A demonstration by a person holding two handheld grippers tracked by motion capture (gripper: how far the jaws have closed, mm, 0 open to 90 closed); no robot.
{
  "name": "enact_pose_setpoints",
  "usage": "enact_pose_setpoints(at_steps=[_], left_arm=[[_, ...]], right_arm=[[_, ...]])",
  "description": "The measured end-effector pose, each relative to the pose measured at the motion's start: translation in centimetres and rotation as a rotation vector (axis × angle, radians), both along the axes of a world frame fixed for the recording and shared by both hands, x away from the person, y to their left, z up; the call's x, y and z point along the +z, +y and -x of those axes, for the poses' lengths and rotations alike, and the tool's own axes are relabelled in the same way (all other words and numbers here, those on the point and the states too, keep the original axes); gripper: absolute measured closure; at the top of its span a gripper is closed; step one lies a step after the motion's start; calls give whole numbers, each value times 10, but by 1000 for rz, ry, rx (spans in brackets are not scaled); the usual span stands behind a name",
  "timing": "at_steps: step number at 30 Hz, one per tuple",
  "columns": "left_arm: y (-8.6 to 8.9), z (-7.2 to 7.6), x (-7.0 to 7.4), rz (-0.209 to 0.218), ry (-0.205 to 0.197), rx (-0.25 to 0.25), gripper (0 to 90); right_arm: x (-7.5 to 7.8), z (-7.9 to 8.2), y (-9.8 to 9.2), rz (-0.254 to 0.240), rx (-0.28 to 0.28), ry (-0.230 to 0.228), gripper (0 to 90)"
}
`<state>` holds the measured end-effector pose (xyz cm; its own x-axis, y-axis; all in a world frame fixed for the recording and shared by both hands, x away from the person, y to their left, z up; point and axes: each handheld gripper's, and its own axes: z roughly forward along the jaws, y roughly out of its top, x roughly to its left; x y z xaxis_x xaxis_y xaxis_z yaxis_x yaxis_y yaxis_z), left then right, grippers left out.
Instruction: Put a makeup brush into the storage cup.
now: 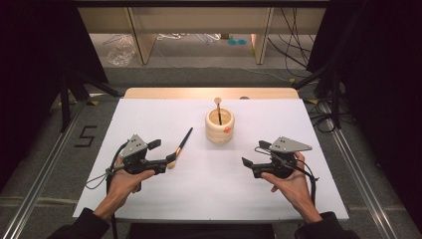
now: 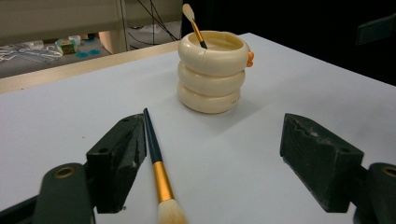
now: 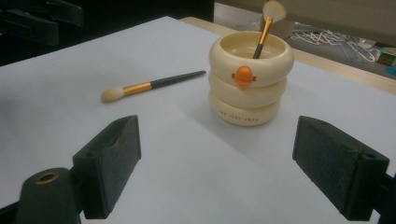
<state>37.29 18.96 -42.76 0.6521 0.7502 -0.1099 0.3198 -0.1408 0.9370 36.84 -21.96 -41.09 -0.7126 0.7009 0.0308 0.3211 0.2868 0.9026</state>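
While both tongs gape empty, the brush [image 2: 156,161] lies between the left tongs [image 2: 212,158] — beside 1 jaw.

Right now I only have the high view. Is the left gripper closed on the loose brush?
Observer: No. The left gripper is open. The loose brush lies flat on the table just inside one jaw, and the other jaw is well clear.
Operator: Right gripper?
Observer: The right gripper is open with nothing between its jaws. It faces the cream holder.
Operator: Holder contents?
Observer: A second brush stands in it, bristles up, leaning on the rim.
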Motion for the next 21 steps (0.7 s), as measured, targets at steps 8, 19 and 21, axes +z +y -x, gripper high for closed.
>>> enact_pose_setpoints(at_steps=[8, 19, 21], left_arm=[[1, 1, 0, 11, -5, 11, 231], [1, 1, 1, 5, -10, 7, 231], [0, 1, 0, 5, -8, 7, 231]], right_arm=[[-2, 7, -2, -70, 11, -13, 165], [-2, 21, -5, -81, 2, -20, 164], [-3, 23, -5, -84, 0, -15, 164]])
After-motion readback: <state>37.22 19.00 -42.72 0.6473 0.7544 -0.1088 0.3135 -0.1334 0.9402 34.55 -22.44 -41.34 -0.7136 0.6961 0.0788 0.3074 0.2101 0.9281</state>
